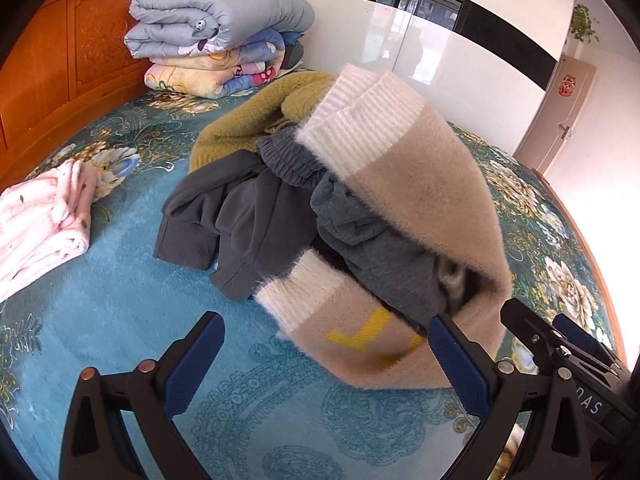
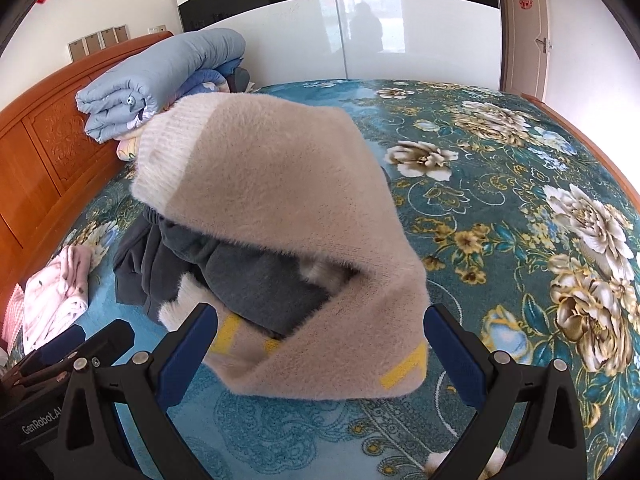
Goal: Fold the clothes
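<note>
On the bed, a beige sweater lies mid-frame over grey clothes; both grippers' jaws gape wide, empty.

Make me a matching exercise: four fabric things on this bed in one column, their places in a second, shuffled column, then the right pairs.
Things:
1. beige sweater
2. pink garment
3. blue quilt
4. green fleece

Places:
A. on top of the stack by the headboard
B. folded, off to the left side of the bed
C. behind the dark grey clothes
D. over the dark grey clothes, nearest both grippers

Pairs: 1-D, 2-B, 3-A, 4-C
</note>
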